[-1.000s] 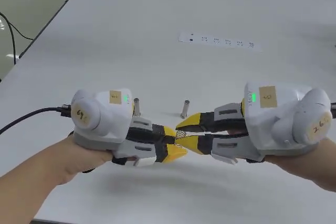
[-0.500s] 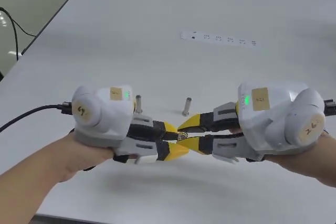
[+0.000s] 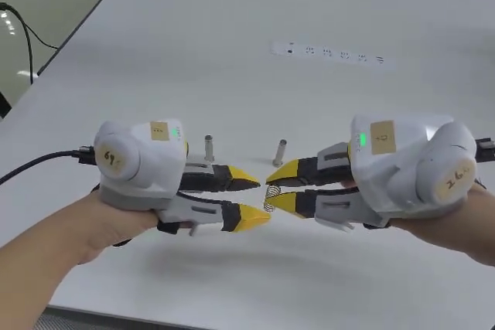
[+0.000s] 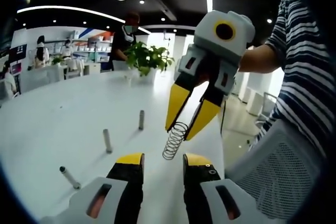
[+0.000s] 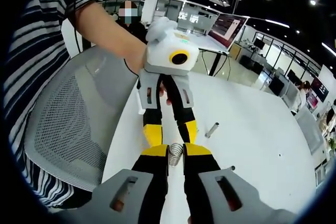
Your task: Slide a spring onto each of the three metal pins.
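A small wire spring (image 3: 270,199) is pinched between the yellow tips of my right gripper (image 3: 271,193), which is shut on it just above the white table. In the right gripper view the spring (image 5: 176,156) sits between that gripper's own tips (image 5: 176,151). My left gripper (image 3: 261,200) faces it tip to tip, jaws open around the spring's free end without touching it. From the left gripper (image 4: 164,160) the spring (image 4: 175,139) hangs off the right gripper's tips. Three upright metal pins (image 4: 141,120) (image 4: 107,140) (image 4: 69,178) stand bare; two pins (image 3: 209,146) (image 3: 280,151) stand just behind the grippers.
A white power strip (image 3: 334,53) lies farther back on the table (image 3: 193,52). A black cable (image 3: 39,164) trails from the left gripper off the table's left edge. A mesh chair (image 5: 68,124) stands at the near edge, and people stand in the background.
The left gripper's jaws, shut at the spring before, have opened. The right gripper keeps the spring. The camera has shifted slightly.
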Available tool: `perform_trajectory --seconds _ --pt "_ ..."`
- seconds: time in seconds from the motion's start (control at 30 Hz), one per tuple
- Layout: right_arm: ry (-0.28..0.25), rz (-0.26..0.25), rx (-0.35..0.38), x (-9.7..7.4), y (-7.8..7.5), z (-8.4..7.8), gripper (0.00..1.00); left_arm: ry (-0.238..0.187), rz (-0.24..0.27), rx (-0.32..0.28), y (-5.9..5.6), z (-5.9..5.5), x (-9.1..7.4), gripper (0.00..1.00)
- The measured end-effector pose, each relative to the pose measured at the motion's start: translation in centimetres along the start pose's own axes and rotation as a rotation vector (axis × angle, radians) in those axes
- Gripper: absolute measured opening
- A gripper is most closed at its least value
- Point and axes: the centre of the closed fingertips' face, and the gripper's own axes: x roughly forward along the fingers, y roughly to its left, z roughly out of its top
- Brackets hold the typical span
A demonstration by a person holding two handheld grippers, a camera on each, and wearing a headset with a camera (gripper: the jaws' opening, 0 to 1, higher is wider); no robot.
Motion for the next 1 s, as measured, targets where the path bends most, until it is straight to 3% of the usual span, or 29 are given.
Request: perform_trajectory --seconds 0.23,0.53,1.0 --pt "-0.010 -0.031 0.032 -0.2 -0.8 -0.1 0.07 0.008 0.016 -0.011 0.1 -0.6 -1.0 0.29" --pt "-0.001 -0.064 0.050 -0.5 -1.6 -0.5 0.07 -0.008 0.084 -0.033 1.9 -0.7 -4.0 0.34" --pt "0.007 -0.111 0.067 -1.1 -2.9 -0.9 0.07 -0.013 0.188 -0.063 4.2 -1.7 -7.1 0.44"
